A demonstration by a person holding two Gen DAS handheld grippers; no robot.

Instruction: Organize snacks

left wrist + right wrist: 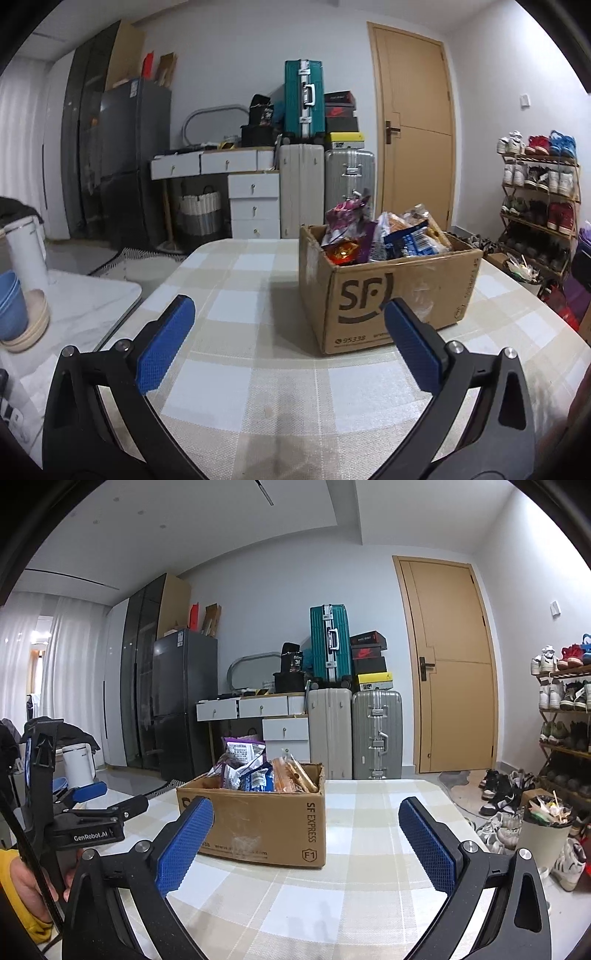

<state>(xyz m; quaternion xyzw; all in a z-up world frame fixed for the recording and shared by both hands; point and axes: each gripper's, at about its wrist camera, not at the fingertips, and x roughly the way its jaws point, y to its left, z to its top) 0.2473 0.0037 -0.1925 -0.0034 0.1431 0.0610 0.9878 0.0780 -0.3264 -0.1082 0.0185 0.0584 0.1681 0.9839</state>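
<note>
Right tongs (306,840) agape over checked table (369,849); snack-filled cardboard box (258,823) ahead.

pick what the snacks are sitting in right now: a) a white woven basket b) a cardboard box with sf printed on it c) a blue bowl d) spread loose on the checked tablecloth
b: the snack packets stand bunched inside the open brown cardboard box marked SF, which sits on the checked tablecloth; both the left gripper and the right gripper are open and empty, short of the box.
</note>
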